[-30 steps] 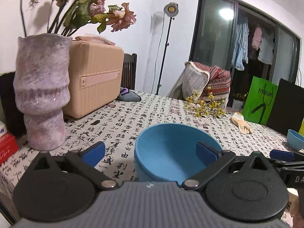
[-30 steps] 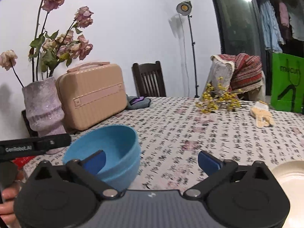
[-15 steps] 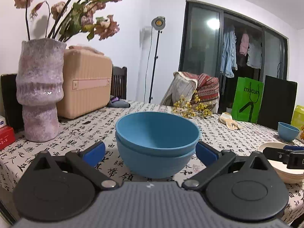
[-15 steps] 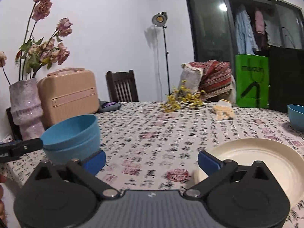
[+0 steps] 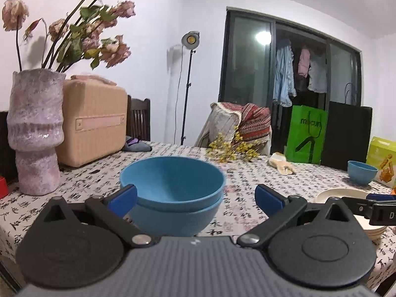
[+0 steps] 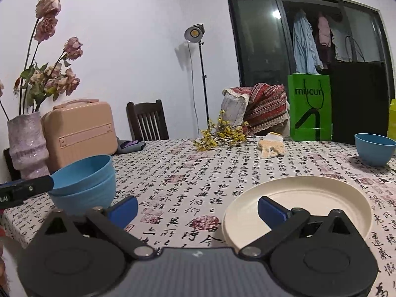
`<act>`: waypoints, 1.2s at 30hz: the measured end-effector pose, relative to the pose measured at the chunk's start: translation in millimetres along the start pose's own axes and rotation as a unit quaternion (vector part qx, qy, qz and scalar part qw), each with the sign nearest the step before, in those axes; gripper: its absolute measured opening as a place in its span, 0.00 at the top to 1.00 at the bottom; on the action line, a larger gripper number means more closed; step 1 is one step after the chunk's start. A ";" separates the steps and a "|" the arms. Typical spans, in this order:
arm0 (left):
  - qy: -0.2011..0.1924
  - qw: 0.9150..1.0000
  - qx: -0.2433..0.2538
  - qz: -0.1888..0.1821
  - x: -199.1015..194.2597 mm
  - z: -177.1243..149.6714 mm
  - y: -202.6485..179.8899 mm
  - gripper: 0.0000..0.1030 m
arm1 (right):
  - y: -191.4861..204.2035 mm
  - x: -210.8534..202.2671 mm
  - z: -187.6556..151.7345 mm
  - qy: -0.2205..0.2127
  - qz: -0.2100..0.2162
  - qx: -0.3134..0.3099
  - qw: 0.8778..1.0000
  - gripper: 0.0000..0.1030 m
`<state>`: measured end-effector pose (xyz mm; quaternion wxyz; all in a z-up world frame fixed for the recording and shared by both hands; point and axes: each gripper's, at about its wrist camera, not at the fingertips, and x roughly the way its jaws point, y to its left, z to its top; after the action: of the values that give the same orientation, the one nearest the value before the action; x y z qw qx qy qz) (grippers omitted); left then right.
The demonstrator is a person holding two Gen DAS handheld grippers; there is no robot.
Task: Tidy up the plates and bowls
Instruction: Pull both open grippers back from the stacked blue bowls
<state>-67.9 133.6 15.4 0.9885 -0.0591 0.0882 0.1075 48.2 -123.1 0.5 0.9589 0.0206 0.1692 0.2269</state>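
Your left gripper (image 5: 195, 195) is spread wide and empty, sitting right behind the two nested blue bowls (image 5: 173, 193), so that pair reads as a started stack. Your right gripper (image 6: 198, 206) is also spread, its right finger over the near rim of the cream plate (image 6: 297, 198), lined up for a pinch. One lone blue bowl (image 6: 375, 149) sits well apart at the far right, probably the next to join the stack
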 end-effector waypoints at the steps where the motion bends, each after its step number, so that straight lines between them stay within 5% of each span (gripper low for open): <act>1: -0.003 1.000 0.003 0.000 -0.8 0.1 -2.5 0.00 | -1.3 -1.5 -0.1 -0.001 -0.002 0.000 1.000 0.00; 36: 0.000 0.997 0.006 -0.079 36.6 16.9 -70.9 0.00 | -70.3 -28.3 3.0 -0.032 -0.084 0.024 0.996 0.00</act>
<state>-14.2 74.6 32.1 0.9943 -0.0602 0.0839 0.0281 55.5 -198.4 4.1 0.9787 0.0363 0.1450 0.1410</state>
